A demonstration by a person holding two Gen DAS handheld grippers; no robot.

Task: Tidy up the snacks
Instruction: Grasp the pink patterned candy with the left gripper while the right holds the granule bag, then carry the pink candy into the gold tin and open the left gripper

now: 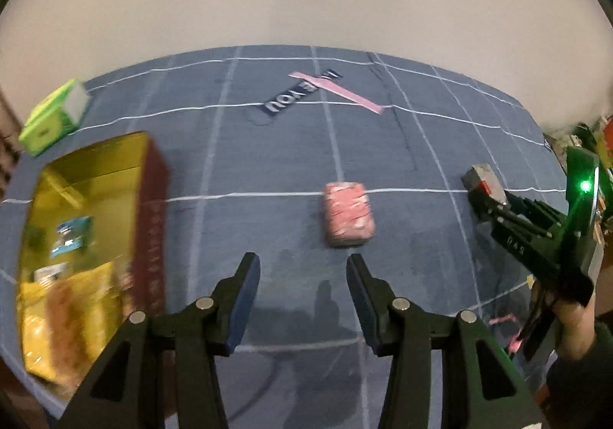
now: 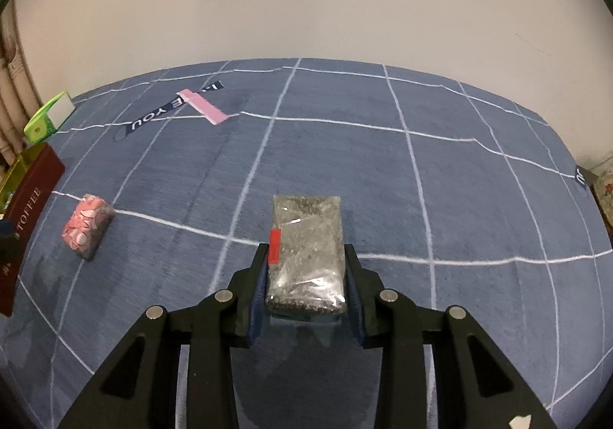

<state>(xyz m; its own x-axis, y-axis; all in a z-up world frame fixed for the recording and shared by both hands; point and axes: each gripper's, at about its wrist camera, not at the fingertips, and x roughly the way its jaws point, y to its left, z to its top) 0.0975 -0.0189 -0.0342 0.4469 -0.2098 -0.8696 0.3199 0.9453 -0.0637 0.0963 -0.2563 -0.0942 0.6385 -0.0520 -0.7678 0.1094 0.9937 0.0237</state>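
Observation:
A grey, clear-wrapped snack packet (image 2: 306, 222) with a red sticker sits between the pads of my right gripper (image 2: 306, 247), which is shut on it just above the blue cloth. The left wrist view shows the same packet (image 1: 483, 178) at the tip of the right gripper (image 1: 479, 195), far right. A pink snack packet (image 1: 348, 212) lies flat on the cloth ahead of my left gripper (image 1: 302, 275), which is open and holds nothing. The pink packet (image 2: 87, 224) also appears at the left of the right wrist view. A dark red toffee box (image 1: 153, 207) with a gold inside holds several snacks.
The toffee box (image 2: 30, 214) stands at the left table edge, with a green box (image 1: 53, 118) behind it. A pink strip (image 1: 337, 90) and a dark printed label (image 1: 283, 99) lie near the far edge. A hand and sleeve (image 1: 574, 329) hold the right gripper. A wall rises behind the table.

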